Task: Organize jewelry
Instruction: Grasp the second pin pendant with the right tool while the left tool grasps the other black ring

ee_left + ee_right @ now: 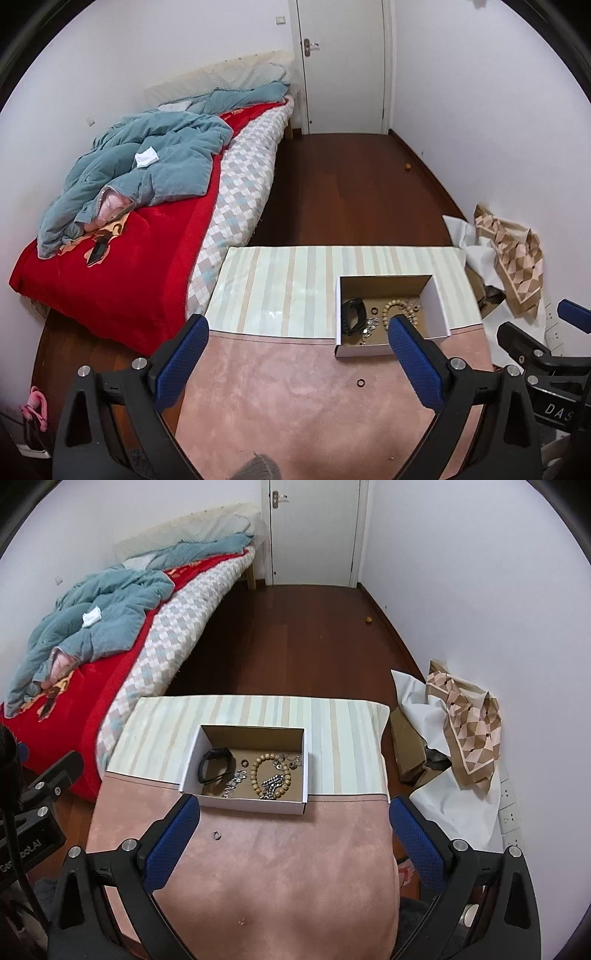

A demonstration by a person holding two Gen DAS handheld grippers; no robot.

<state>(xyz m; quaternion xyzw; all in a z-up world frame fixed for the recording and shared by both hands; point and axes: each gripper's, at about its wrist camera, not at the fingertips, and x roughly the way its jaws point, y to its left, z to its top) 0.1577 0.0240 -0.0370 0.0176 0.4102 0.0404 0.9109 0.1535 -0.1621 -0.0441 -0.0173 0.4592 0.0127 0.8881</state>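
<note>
A shallow white cardboard box sits on the table where the striped cloth meets the pink cloth. Inside it lie a black band, a wooden bead bracelet, a silver chain and a small dark ring. One small ring lies loose on the pink cloth in front of the box. My left gripper is open and empty, left of the box. My right gripper is open and empty, just before the box's front wall.
The table carries a pink cloth and a striped cloth. A bed with a red blanket and blue quilt stands left. Crumpled paper and a patterned scarf lie right by the wall. Dark wood floor leads to a white door.
</note>
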